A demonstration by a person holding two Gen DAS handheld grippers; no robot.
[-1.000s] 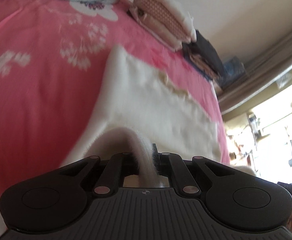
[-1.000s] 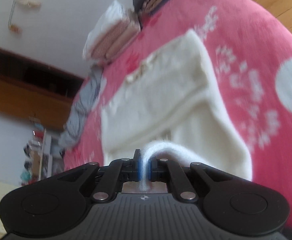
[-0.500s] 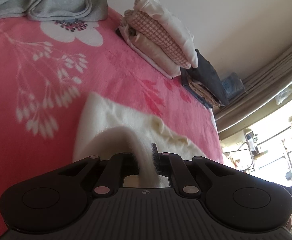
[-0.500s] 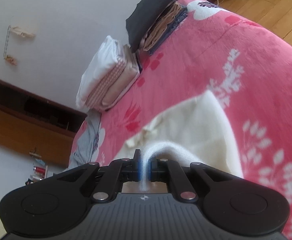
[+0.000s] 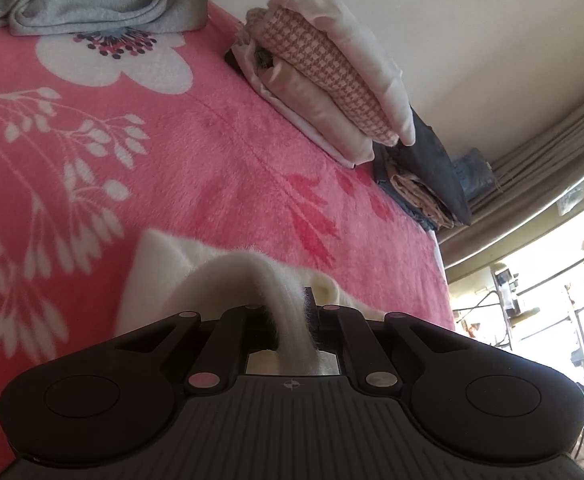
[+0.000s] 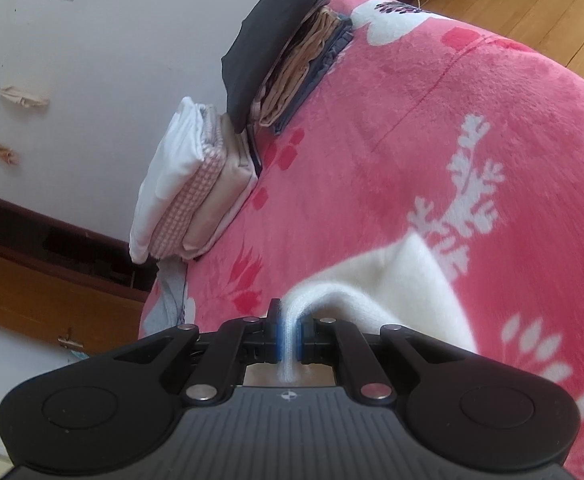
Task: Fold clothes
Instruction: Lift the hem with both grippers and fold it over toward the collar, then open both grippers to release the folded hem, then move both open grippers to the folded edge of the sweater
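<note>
Pink floral blanket (image 5: pixel 219 148) covers the bed that serves as the folding surface, soft and broad enough to lay a garment flat. At far left in the left wrist view lies a crumpled grey garment (image 5: pixel 91 4), apparently not yet folded; to its right, against the wall, sits a pale folded stack (image 5: pixel 332 80), then a dark stack (image 5: pixel 424 176) just beside it, likely finished pieces parked out of the working area. Near the camera, the left gripper (image 5: pixel 292 320) is clamped on a thick edge of the white sweater (image 5: pixel 163 264), whose body spreads on the blanket just ahead. In the right wrist view the same stacks line the wall at far left, and the right gripper (image 6: pixel 287 330) pinches another edge of the sweater (image 6: pixel 412 280) between its blue-lit pads. Both edges are held at matching spots, I judge, so the cloth can be carried over evenly and laid down as one straight fold.
</note>
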